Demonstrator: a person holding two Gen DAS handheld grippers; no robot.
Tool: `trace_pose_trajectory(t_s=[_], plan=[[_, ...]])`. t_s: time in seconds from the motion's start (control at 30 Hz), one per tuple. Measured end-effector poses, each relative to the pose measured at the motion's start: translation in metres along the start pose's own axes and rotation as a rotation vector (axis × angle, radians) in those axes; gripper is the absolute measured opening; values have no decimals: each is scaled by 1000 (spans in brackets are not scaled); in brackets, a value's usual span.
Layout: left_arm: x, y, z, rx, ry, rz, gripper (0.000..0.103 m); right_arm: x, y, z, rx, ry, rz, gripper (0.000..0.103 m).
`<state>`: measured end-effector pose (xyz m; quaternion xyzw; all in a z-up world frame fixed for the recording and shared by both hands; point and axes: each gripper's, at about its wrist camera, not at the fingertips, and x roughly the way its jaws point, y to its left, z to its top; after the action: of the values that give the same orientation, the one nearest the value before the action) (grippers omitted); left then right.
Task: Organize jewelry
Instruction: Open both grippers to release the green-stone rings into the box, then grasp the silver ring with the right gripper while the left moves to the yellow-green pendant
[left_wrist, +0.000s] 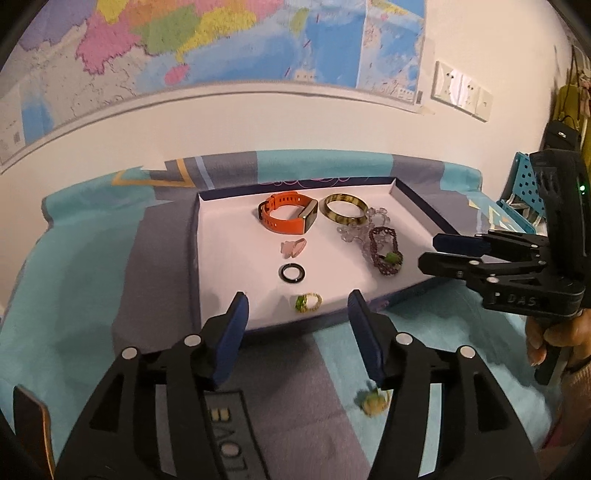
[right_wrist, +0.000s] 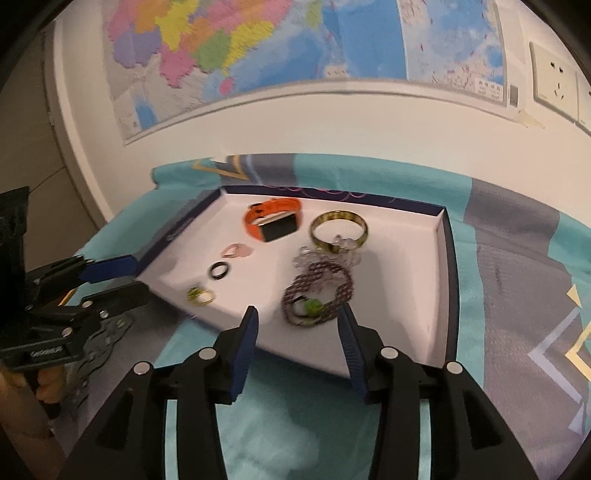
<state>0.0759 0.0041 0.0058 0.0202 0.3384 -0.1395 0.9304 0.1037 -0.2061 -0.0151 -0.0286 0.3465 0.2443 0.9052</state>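
Observation:
A white tray with a dark blue rim lies on the cloth. It holds an orange watch, an olive bangle, a clear bead bracelet, a purple bead bracelet with a green stone, a pink ring, a black ring and a gold-green ring. Another gold-green ring lies on the cloth outside the tray, by my left gripper's right finger. My left gripper is open and empty at the tray's near edge. My right gripper is open and empty, just short of the purple bracelet.
A teal and grey patterned cloth covers the table against a white wall with a map. A blue perforated basket stands at the far right. Wall sockets sit above it.

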Motion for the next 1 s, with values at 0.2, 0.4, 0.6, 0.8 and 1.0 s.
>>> trace_pose_trajectory(t_s=[0.2, 0.4, 0.6, 0.8, 1.0], plan=[[-17, -12, -25, 64, 9, -9, 60, -6, 32, -29, -86, 61, 46, 44], [-22, -20, -47, 85, 34, 0, 64, 9, 58, -52, -153, 136, 42, 43], [-22, -20, -56, 75, 56, 0, 64, 19, 65, -50, -155, 159, 30, 36], [-23, -18, -57, 59, 60, -5, 64, 20, 66, -51, -173, 160, 19, 26], [-23, -22, -58, 64, 64, -16, 64, 16, 59, -51, -134, 159, 35, 4]])
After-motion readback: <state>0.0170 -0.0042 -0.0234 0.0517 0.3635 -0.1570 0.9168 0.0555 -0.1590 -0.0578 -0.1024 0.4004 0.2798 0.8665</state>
